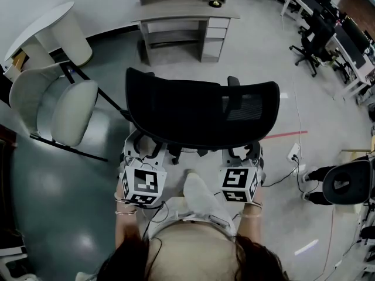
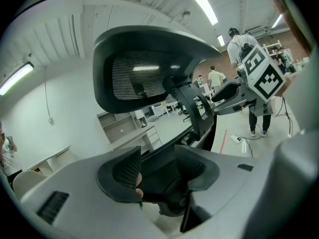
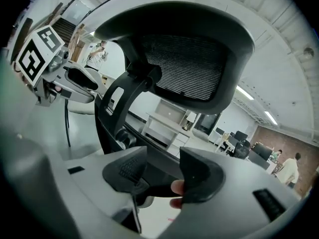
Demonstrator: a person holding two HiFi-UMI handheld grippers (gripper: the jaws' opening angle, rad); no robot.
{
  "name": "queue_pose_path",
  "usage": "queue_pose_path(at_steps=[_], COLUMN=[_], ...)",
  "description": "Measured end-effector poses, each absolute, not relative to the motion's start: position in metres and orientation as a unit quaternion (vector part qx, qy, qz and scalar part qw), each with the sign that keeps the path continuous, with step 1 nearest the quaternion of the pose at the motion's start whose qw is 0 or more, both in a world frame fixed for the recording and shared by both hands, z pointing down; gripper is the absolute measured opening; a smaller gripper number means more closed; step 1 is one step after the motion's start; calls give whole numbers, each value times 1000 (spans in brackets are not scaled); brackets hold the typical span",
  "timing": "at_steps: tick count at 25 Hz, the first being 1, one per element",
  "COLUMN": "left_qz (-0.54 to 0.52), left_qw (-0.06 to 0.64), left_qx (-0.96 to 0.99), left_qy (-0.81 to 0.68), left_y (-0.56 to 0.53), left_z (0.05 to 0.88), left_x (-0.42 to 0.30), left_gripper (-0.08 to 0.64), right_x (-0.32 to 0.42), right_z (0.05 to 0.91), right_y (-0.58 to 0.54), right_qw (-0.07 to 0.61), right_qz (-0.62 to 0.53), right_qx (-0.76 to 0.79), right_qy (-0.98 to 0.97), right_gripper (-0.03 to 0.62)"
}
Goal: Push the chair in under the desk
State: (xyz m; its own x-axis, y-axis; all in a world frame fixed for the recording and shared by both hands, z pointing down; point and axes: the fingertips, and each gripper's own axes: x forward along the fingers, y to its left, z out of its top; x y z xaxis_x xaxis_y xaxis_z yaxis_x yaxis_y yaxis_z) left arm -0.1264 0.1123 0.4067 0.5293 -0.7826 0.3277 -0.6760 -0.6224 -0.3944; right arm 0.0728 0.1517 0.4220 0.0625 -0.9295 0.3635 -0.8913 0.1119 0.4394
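Note:
A black mesh-backed office chair (image 1: pixel 202 113) stands right in front of me, its back toward me. The grey desk (image 1: pixel 184 10) with drawers stands further ahead, across bare floor. My left gripper (image 1: pixel 153 151) sits at the lower left edge of the chair back, and my right gripper (image 1: pixel 243 154) at the lower right edge. In the left gripper view the jaws (image 2: pixel 159 171) stand apart, with the chair's back (image 2: pixel 144 68) rising above them. The right gripper view shows its jaws (image 3: pixel 162 171) apart too, under the backrest (image 3: pixel 189 59). Neither pair of pads presses on anything.
A white shell chair (image 1: pixel 64 107) and a round white table (image 1: pixel 47 28) stand at the left. On the floor to the right lie a power strip (image 1: pixel 293 154) with cables and a red tape line (image 1: pixel 284 134). Another black chair (image 1: pixel 345 183) is at the right, and more desks (image 1: pixel 319 34) at the back right.

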Motion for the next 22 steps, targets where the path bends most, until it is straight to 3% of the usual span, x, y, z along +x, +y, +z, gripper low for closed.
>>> queue_pose_path(at_steps=[15, 22], left_qz=[-332, -359], left_qw=[173, 177], left_qx=[-827, -817], left_qy=[420, 415], left_y=[85, 75], left_z=[433, 439], left_x=[-125, -123], left_gripper=[216, 218], right_x=[82, 82], right_z=[444, 444], right_y=[131, 128], right_qw=[352, 343], right_qz=[-34, -13], right_qx=[646, 628], right_qy=[-676, -699], right_gripper=[222, 230])
